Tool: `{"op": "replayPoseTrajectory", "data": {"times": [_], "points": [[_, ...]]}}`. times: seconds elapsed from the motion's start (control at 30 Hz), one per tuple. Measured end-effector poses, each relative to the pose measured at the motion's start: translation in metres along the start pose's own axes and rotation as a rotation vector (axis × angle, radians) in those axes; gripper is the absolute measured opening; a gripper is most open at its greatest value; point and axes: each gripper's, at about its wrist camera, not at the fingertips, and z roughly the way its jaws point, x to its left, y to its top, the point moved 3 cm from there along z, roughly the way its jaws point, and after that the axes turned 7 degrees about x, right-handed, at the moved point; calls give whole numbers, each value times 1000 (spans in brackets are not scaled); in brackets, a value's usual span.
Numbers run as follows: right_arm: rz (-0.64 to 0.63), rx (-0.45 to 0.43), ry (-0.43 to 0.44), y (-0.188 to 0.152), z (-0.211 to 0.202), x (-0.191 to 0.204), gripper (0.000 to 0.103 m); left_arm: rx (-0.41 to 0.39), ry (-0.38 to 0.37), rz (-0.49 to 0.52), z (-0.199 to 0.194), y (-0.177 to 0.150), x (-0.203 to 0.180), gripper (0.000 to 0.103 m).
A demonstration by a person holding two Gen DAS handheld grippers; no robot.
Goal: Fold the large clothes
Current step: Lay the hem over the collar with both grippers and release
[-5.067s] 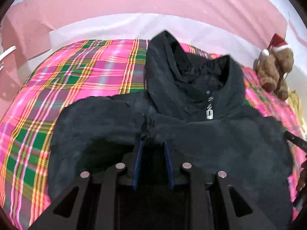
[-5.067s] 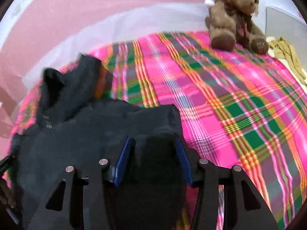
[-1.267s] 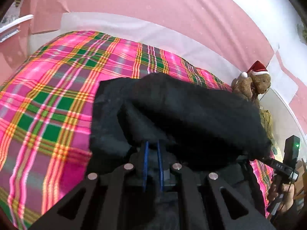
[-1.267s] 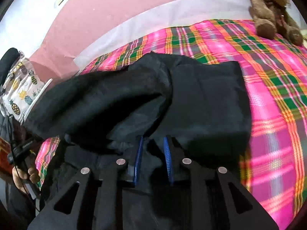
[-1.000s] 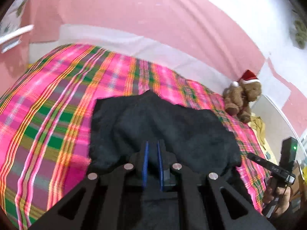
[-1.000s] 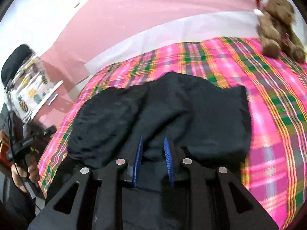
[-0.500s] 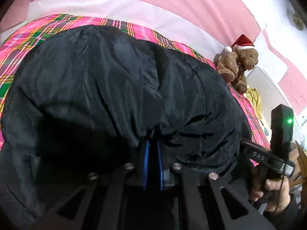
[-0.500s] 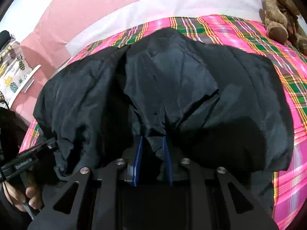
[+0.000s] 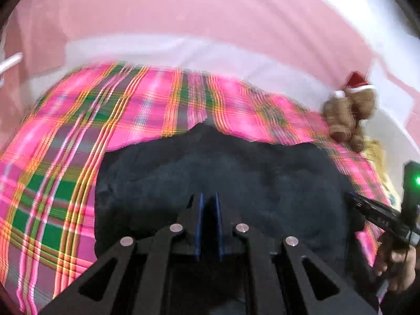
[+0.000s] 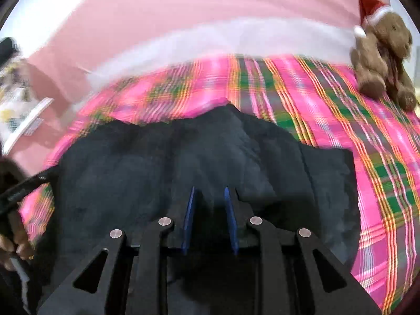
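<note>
Black jacket (image 9: 236,173), one — two grippers (image 9: 209,199) (image 10: 209,194), one teddy bear (image 10: 380,55).

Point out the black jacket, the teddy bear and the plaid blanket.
black jacket (image 9: 236,173): left wrist view, middle of the fabric.
teddy bear (image 10: 380,52): right wrist view, its body.
plaid blanket (image 9: 65,170): left wrist view, bare left part.

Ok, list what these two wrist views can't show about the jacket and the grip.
- Jacket near edge: both views, hidden under the gripper bodies.
- Hood and zipper: neither view shows them.
- Left gripper and right gripper pinch: dark cloth between the pads, layers indistinct.
- Blanket and teddy: motion-blurred.
</note>
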Motion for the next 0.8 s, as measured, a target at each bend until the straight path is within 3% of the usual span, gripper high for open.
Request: {"op": "replayPoseTrajectory", "data": {"times": [0.07,0.2,0.27,0.33,0.43,0.5,0.57,0.67,0.8], "points": [[16,4,4,-8,16,-13,21,41,-28,-22,25,-8,9,10],[28,-13,6,-16,22,-18,21,3,-37,-4,39,-24,6,10],[59,7,9,-11,10,-18,21,13,-28,-9,32,-22,4,10],[66,-37,21,-3,-15,-10,23,4,-29,-13,15,-17,0,10],[14,-145,114,-2,-61,16,23,-58,-69,9,-21,-19,-9,10],[-48,-158,172,-8,-71,40,23,-81,-95,37,-34,-23,-19,10],[-89,-107,188,-13,-57,57,23,-54,-95,79,-28,-32,-29,10],[-93,21,142,-25,-7,62,23,31,-63,79,3,-42,-30,10],[-125,12,81,-38,23,55,21,38,-77,48,27,-54,-26,10]]}}
